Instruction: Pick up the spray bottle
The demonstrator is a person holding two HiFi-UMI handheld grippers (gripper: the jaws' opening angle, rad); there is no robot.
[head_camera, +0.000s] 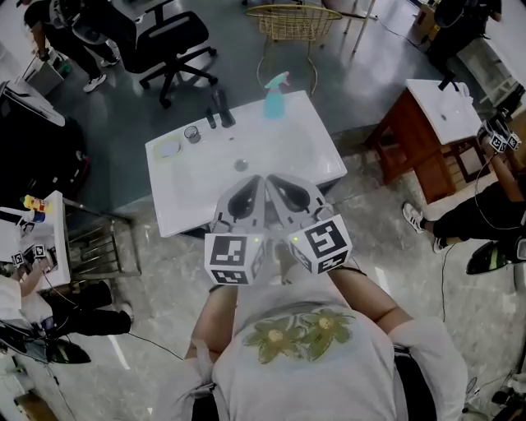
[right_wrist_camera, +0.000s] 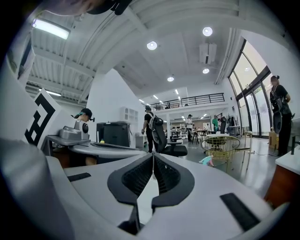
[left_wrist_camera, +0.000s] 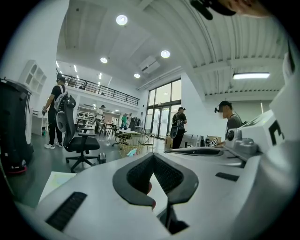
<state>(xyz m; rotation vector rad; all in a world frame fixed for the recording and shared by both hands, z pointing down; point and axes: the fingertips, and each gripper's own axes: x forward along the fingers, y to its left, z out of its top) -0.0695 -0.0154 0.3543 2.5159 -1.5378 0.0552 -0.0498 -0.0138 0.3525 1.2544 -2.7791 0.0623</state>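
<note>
The turquoise spray bottle (head_camera: 275, 94) stands upright at the far edge of the white table (head_camera: 312, 148). It shows small and distant in the left gripper view (left_wrist_camera: 132, 152) and in the right gripper view (right_wrist_camera: 206, 161). My left gripper (head_camera: 258, 178) and right gripper (head_camera: 270, 178) sit side by side over the table's near edge and point toward the bottle, well short of it. The left gripper's (left_wrist_camera: 153, 156) jaws meet at the tips with nothing between them. The right gripper's (right_wrist_camera: 153, 155) jaws are likewise closed and empty.
On the table are a small cup (head_camera: 192, 133), a round dish (head_camera: 168, 149), two dark items (head_camera: 218, 107) and a drain (head_camera: 240, 164). Beyond it stand a black office chair (head_camera: 168, 45) and a yellow wire basket (head_camera: 293, 20). A wooden cabinet (head_camera: 427, 123) stands to the right, with people around.
</note>
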